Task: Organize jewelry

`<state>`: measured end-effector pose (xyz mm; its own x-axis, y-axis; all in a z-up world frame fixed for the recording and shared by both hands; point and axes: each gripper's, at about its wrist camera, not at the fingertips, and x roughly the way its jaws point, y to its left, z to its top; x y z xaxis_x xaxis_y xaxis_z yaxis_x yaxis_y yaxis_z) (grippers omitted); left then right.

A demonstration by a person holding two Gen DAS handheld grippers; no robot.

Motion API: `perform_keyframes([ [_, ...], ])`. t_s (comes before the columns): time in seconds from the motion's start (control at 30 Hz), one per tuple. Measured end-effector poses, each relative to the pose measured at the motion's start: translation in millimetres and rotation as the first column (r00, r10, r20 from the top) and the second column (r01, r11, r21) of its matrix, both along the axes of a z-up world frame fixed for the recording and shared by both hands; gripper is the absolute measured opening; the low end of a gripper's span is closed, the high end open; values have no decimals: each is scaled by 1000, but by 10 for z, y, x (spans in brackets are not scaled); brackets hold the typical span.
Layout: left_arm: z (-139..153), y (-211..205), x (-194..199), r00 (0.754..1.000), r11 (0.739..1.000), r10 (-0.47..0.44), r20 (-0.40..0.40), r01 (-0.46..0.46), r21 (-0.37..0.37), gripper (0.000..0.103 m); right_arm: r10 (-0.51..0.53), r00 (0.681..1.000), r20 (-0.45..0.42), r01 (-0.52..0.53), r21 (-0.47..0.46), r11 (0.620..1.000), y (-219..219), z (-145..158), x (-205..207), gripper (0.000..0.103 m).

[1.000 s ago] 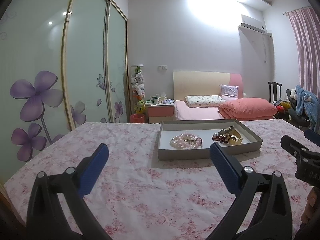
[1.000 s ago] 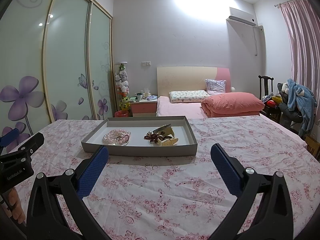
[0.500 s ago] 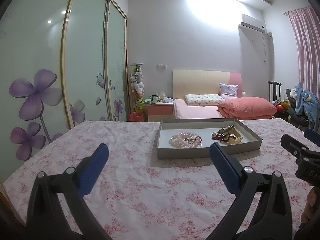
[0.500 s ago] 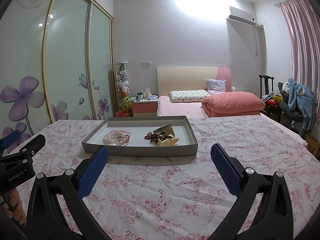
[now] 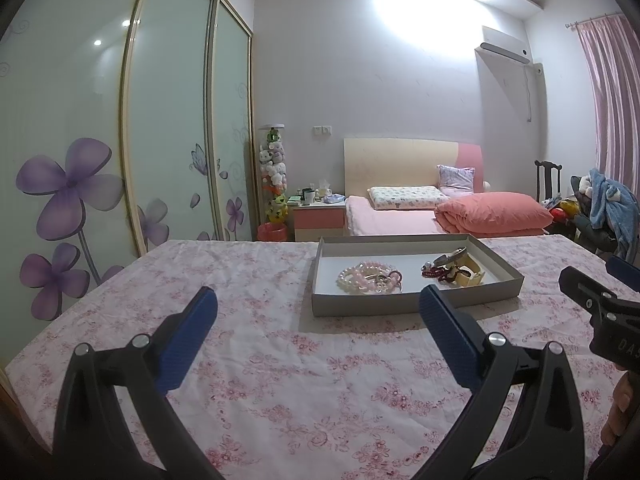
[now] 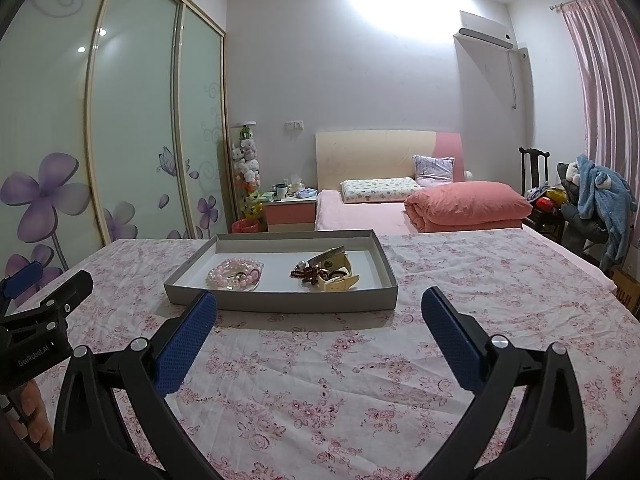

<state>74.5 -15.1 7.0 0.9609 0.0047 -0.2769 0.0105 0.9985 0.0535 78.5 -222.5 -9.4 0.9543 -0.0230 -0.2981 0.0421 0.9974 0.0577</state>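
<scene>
A shallow grey tray sits on the flowered cloth, and every piece of jewelry in view lies inside it. Toward the tray's left end is a loose heap of pink bead bracelets; near its middle, apart from that heap, a dark red bead string lies tangled against a cream-strapped watch. No jewelry shows on the cloth outside the tray.

The left gripper and the right gripper both hang short of the tray's near wall, jaws spread wide, with nothing between the blue pads.

Over the last second little has changed: the tray sits a shade lower in the left view, the contents have not shifted, and both grippers have kept their wide gap. The hands seem to be holding steady, not reaching.

For the task, this fits either of two readings: pieces gathered in the tray and waiting to be sorted, or pieces already laid there in two groups. The red string snagged on the watch hints that some separating may remain.
</scene>
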Motion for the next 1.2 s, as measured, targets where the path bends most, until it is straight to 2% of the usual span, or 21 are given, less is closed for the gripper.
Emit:
perform_keyframes([
  [1.2, -59, -50, -27, 1000, 1000, -7, -14, 7, 0, 99, 4, 1000, -7, -4, 6, 1000, 20, -23, 10, 101],
])
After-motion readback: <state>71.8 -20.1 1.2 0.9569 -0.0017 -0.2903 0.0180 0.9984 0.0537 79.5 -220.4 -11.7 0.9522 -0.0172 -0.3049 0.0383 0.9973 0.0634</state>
